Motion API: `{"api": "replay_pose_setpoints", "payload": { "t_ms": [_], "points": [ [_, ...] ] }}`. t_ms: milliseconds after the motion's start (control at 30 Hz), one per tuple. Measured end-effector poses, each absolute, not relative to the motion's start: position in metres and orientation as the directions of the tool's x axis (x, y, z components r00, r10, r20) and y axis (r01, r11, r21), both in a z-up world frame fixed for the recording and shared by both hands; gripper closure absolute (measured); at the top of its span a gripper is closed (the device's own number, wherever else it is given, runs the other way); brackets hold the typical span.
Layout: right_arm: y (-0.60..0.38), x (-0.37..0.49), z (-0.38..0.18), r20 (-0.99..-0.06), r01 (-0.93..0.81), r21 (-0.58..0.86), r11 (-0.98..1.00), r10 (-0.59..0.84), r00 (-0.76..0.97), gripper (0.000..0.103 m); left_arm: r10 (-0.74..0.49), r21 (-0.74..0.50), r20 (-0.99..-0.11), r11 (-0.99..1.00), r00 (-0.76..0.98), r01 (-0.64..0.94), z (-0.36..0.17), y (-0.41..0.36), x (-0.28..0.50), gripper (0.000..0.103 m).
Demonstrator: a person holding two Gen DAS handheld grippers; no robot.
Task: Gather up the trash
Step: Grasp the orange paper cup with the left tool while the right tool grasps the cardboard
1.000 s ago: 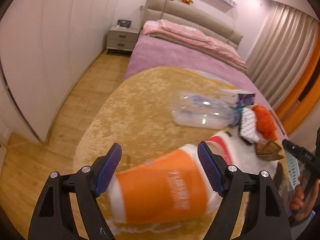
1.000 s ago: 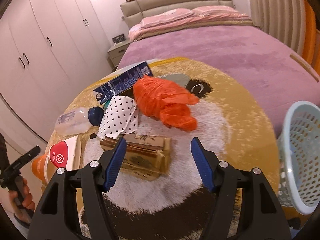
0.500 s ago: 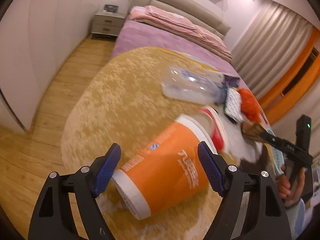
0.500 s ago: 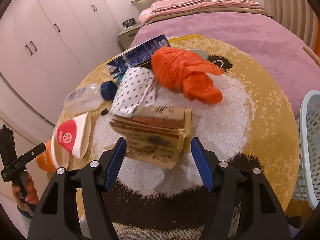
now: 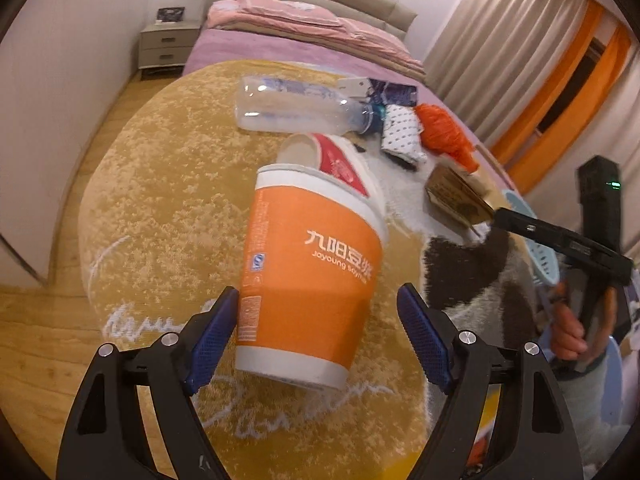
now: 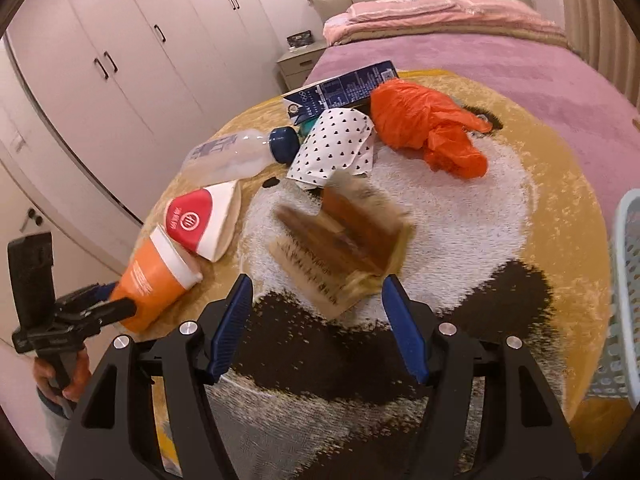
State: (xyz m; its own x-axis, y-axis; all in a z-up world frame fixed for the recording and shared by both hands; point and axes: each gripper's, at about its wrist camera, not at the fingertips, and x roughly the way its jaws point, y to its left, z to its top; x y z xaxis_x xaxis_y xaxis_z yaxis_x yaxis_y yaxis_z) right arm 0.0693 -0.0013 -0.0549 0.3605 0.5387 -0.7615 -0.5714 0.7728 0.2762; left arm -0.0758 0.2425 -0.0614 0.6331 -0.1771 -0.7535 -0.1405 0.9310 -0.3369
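An orange paper cup (image 5: 312, 264) lies on its side on the round rug (image 5: 160, 200), its base toward me. My left gripper (image 5: 317, 294) straddles that base and its jaws are opening; the left pad is at the cup's wall, the right pad stands off it. A red-and-white cup (image 5: 340, 160) lies at the orange cup's mouth. My right gripper (image 6: 317, 280) is open just short of a blurred brown paper pack (image 6: 344, 240), not touching it. Behind lie a clear bottle (image 6: 228, 156), a dotted white wrapper (image 6: 336, 144), an orange plastic bag (image 6: 428, 128) and a blue carton (image 6: 340, 88).
A pale blue perforated basket (image 6: 628, 280) stands at the rug's right edge. The bed (image 6: 480, 60) with purple cover is behind the rug, white wardrobes (image 6: 120, 60) and wood floor to the left, a nightstand (image 5: 168, 44) by the bed.
Both grippers came forward and down and rolled. The orange cup now points away between the left jaws; the brown pack sits closer to the right jaws.
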Motion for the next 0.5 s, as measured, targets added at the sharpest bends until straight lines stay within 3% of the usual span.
{"api": "replay_pose_setpoints", "payload": {
  "t_ms": [133, 500],
  "points": [
    [-0.004, 0.064, -0.052, -0.764, -0.576, 0.202, 0.792, 0.495, 0.413, 0.039, -0.144, -0.329, -0.767, 0.925, 0.625, -0.19, -0.071, 0.247, -0.071, 0.025],
    [0.009, 0.101, -0.074, -0.762, -0.55, 0.224, 0.804, 0.496, 0.416, 0.039, -0.057, -0.261, -0.768, 0.937, 0.638, -0.231, -0.073, 0.237, -0.067, 0.025]
  ]
}}
